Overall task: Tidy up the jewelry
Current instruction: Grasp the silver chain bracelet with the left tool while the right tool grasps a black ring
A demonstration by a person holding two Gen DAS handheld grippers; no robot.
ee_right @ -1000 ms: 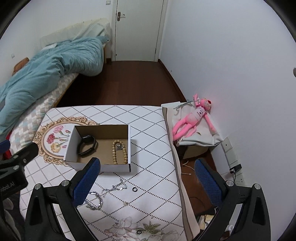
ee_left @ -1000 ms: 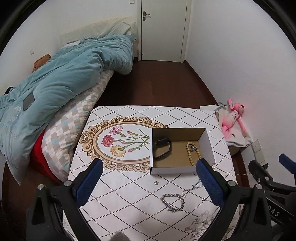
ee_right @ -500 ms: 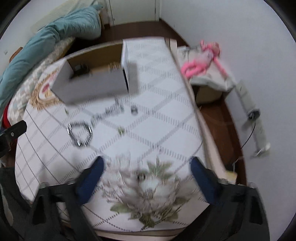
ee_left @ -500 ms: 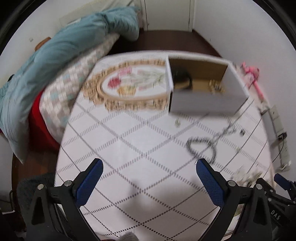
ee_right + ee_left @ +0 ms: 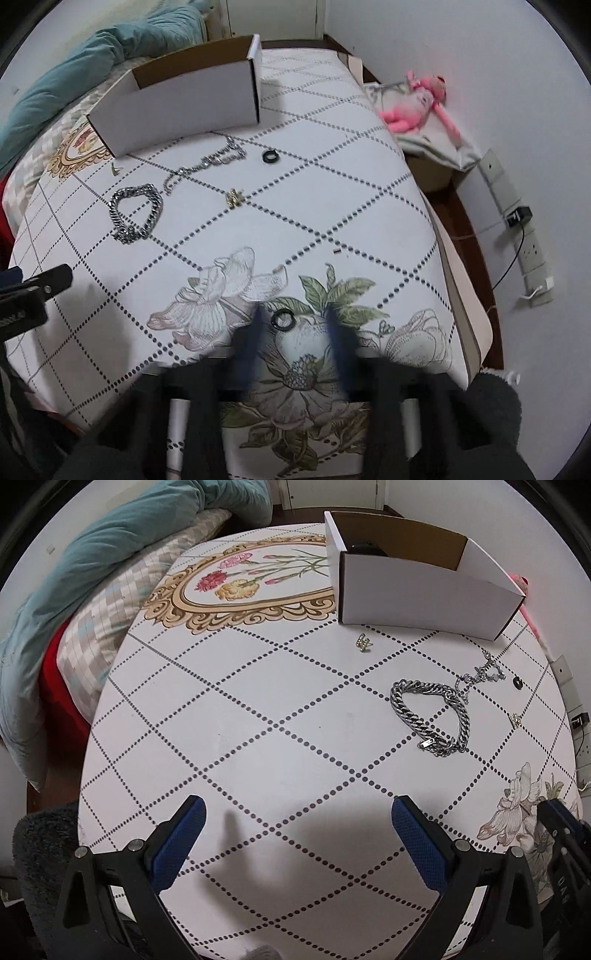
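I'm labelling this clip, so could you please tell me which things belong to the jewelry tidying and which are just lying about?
Job:
white cardboard box
chunky silver chain bracelet
thin silver necklace
two black rings
small gold earrings

Lying about:
pink plush toy
teal duvet
white power strip

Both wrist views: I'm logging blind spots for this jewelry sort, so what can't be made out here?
- Box contents: near wall hides them in both views; only a dark item's top shows, left view.
- Right gripper: motion-blurred around the black ring; contact unclear.
- Small gold pieces: too small to identify.
- Left gripper: open, empty.
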